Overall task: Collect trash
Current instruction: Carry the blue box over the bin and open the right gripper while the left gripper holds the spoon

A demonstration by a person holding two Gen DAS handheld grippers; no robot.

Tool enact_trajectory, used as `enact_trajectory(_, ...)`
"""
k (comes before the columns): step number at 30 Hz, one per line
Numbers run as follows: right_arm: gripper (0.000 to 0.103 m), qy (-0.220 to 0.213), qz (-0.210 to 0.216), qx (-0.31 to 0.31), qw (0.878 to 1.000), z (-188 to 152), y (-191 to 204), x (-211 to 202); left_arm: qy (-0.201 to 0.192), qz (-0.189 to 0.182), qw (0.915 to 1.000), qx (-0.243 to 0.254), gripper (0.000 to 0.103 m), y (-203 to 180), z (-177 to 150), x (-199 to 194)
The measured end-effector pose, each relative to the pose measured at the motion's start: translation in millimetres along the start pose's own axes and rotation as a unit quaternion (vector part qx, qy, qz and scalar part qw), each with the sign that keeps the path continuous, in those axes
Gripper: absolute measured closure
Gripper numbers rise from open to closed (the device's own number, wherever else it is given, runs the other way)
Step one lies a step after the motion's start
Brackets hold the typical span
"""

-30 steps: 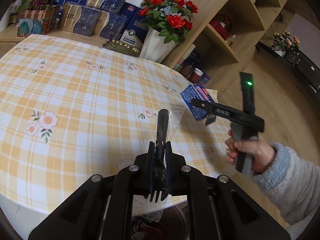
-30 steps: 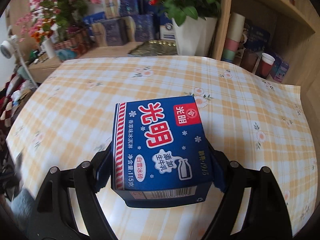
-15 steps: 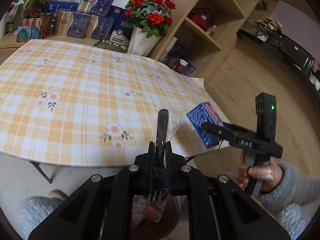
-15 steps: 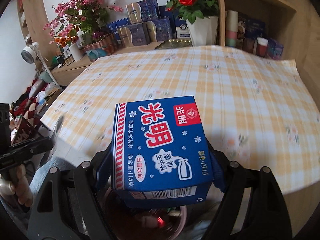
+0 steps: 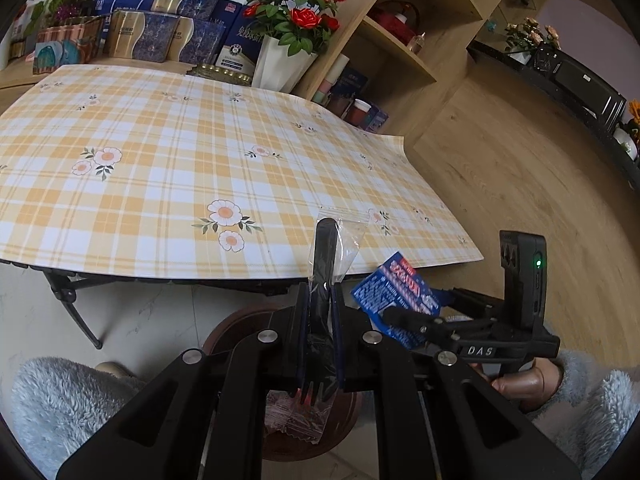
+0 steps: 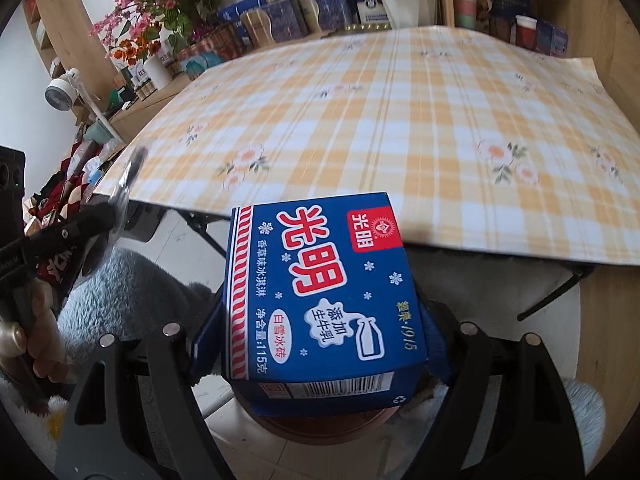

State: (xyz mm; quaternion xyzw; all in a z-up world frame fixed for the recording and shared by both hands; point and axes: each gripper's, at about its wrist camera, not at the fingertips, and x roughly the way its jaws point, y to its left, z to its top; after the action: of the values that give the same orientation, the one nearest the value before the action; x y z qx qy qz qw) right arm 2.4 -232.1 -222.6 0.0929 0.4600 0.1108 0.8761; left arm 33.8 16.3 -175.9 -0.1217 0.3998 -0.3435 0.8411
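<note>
A black plastic fork (image 5: 320,316) in a clear wrapper (image 5: 343,242) is held off the table, handle pointing toward the near edge of the table, tines pointing back. A blue ice-cream carton (image 6: 320,300) with red-and-white Chinese lettering hangs printed face up above a round brown bin (image 5: 240,328).

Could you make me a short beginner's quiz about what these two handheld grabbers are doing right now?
1. True or false: the left gripper has its jaws shut on a black plastic fork in a clear wrapper.
2. What does the right gripper hold? A) a cup B) a blue ice cream box C) nothing
3. Fill in: both items hang past the table edge, above a round brown ____ on the floor.

Key: 1 true; 2 B; 3 bin.
</note>
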Motion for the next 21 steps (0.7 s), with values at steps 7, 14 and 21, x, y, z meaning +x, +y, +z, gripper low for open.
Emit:
enact_trajectory(7, 0.021, 0.0, 0.012, -0.007, 1.0, -0.6, 6.7, 2.3, 0.004, 0.001, 1.0, -0.002, 0.092, 1.2, -0.6, 1.8)
enact_trajectory(14, 0.014, -0.031, 0.0, -0.003, 1.0, 4.6, 0.7, -9.9, 0.015, -0.002, 0.9999, 0.007, 0.092, -1.2, -2.1, 7.4)
enact_trajectory(21, 0.009, -0.098, -0.071, -0.017, 0.992, 0.2, -23.5, -35.8, 0.048, 0.015, 0.9963, 0.069, 0.092, -14.5, -4.7, 28.9)
